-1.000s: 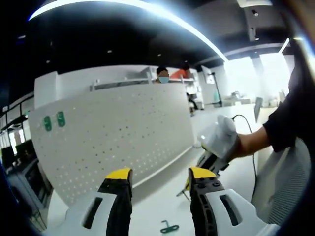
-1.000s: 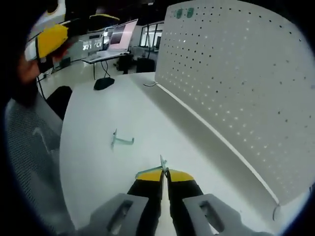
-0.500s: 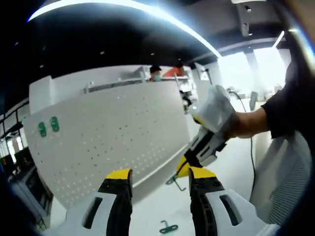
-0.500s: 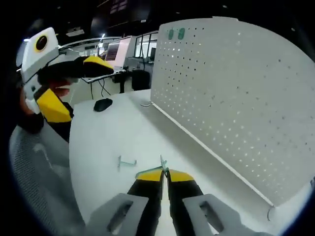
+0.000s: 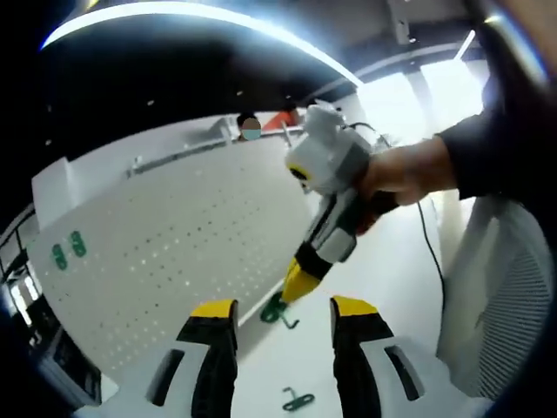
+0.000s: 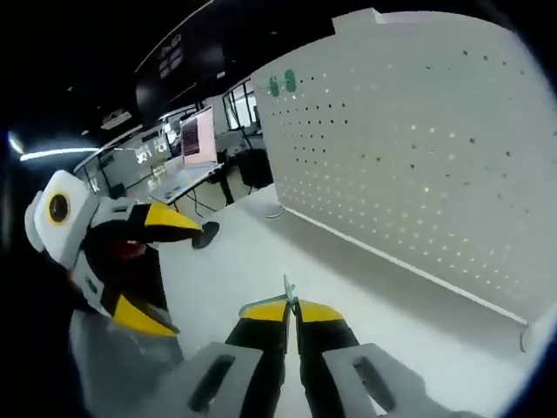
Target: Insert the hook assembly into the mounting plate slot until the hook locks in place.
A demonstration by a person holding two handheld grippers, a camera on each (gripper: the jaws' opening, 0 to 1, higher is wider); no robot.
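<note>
The white pegboard mounting plate (image 5: pixel 165 261) (image 6: pixel 418 148) stands upright on the white table. In the right gripper view my right gripper (image 6: pixel 291 306) is shut on a small green hook (image 6: pixel 287 290) that sticks up past its tips, held in the air in front of the plate. The left gripper view has that right gripper (image 5: pixel 291 296) coming in from the right in a hand, with the green hook (image 5: pixel 277 312) at its tip just above my own jaws. My left gripper (image 5: pixel 283 309) (image 6: pixel 187 279) is open and holds nothing. A second green hook (image 5: pixel 298 401) lies on the table between its jaws.
Two green pieces (image 5: pixel 68 250) (image 6: pixel 280 84) sit in the plate's top corner. A grey mesh chair (image 5: pixel 492 313) stands at the right. A dark mouse (image 6: pixel 206 233) lies at the table's far end, with monitors (image 6: pixel 198 138) on desks behind. People sit beyond the plate.
My right gripper has risen with the green hook and moved closer in front of the plate. The left gripper has stayed open, and the hook on the table lies where it was.
</note>
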